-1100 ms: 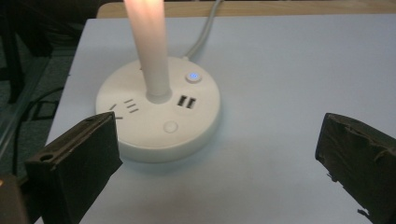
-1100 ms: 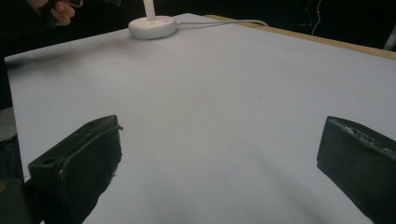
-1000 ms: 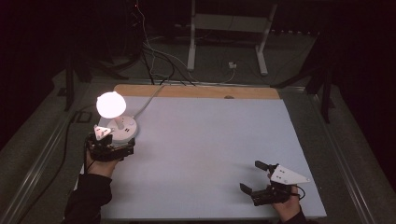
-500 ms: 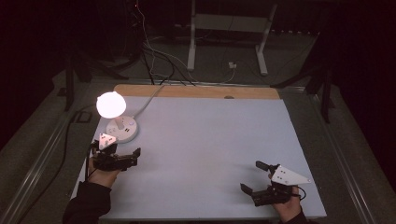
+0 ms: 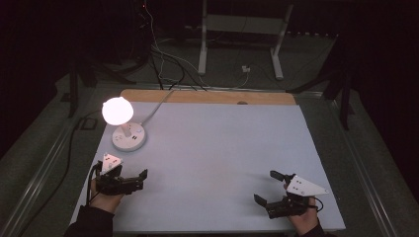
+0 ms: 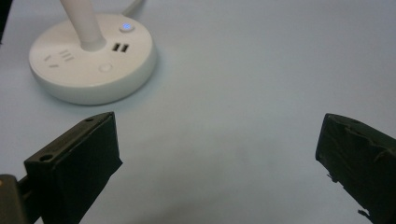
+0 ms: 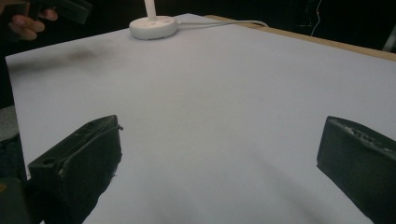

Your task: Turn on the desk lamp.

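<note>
Lamp at table's far left; grippers near left and right.

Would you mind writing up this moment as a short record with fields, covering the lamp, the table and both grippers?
lamp: white desk lamp, lit, at the far left of the table
lamp base: round, with a glowing blue button
cable: white cable runs from the base off the far edge
table: pale sheet
left gripper: open, holds nothing, near the lamp base
right gripper: open, holds nothing, near right corner
</note>
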{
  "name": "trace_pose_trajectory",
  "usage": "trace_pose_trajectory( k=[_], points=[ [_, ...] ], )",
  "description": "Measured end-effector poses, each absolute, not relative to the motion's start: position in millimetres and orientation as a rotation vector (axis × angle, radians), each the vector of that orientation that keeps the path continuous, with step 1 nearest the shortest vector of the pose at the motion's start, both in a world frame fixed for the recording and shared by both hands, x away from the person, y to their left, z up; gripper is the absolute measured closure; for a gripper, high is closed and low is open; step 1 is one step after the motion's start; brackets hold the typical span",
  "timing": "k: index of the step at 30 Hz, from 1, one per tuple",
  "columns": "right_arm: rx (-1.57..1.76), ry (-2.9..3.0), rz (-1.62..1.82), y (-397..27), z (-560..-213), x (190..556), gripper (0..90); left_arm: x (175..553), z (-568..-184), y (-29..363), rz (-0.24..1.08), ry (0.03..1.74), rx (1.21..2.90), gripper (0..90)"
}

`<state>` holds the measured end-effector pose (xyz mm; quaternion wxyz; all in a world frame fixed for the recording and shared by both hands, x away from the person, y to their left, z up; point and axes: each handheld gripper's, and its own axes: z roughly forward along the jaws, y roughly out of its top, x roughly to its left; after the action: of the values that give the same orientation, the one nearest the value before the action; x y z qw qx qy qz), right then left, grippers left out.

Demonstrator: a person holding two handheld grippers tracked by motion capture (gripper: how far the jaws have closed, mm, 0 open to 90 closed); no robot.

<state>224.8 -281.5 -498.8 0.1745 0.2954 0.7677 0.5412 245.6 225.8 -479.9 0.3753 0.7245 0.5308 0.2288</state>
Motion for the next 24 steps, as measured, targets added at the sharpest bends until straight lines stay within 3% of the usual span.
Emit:
trace_pose_trajectory(
  k=[24],
  points=[
    [0.846, 2.183, 1.528, -281, -500, 226, 0.0, 219, -509, 230, 0.512, 1.325, 1.947, 0.4]
  ],
)
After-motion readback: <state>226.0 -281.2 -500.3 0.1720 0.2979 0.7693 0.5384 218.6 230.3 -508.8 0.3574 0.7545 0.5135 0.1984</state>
